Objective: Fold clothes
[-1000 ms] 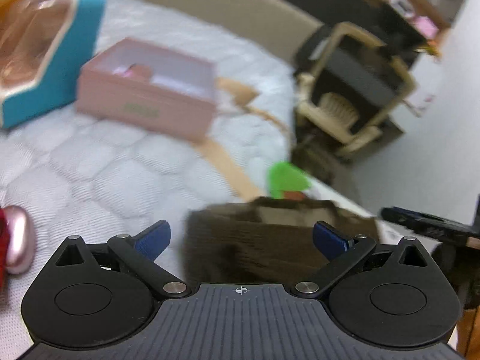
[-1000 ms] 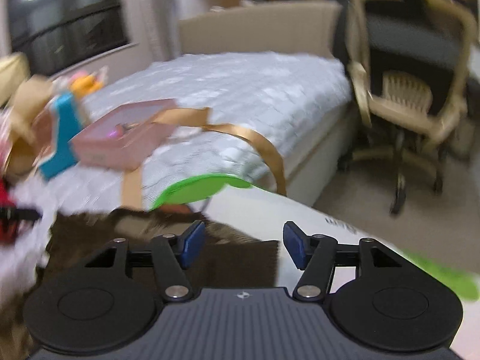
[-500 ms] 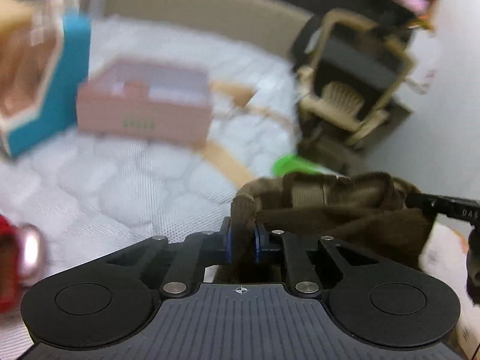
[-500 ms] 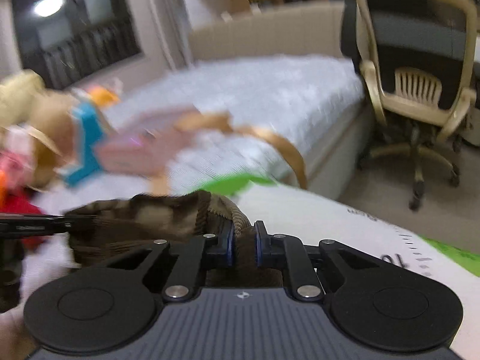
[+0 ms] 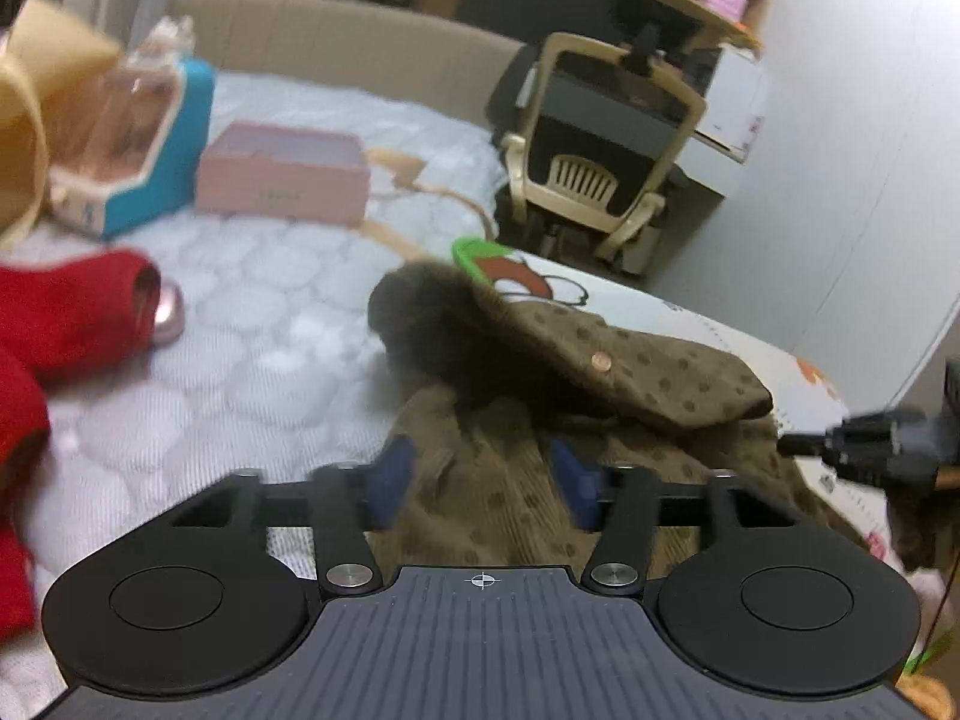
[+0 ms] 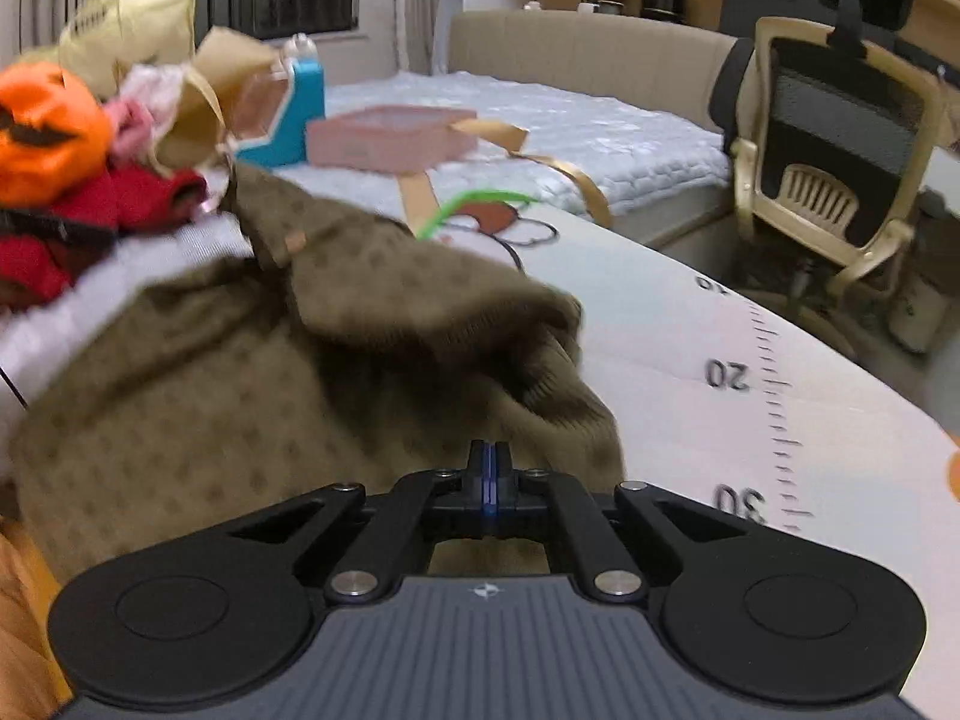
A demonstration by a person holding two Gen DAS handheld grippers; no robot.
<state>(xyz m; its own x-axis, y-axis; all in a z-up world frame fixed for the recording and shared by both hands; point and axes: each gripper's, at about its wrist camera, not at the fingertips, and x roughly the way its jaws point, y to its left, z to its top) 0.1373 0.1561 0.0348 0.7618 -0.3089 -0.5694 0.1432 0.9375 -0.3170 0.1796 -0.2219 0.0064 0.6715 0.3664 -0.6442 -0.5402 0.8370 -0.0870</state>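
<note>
Two grippers are being held over the brown dotted garment (image 6: 198, 384), which is lying crumpled on the white mat (image 6: 690, 324) beside the bed. The left gripper (image 5: 483, 483) is being kept wide apart above the cloth, while the right gripper (image 6: 491, 474) is being pressed fully together, with no cloth seen between its fingers.

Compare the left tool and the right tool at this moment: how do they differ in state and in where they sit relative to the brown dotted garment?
The left tool stands open, its blue pads wide apart; the right tool is shut, pads pressed together. The left tool hovers over the middle of the brown dotted garment, gripping nothing; the right tool sits at its edge beside the white printed mat, and whether cloth is pinched is unclear. Both have black linkages, blue pads, and point toward the bed.
</note>
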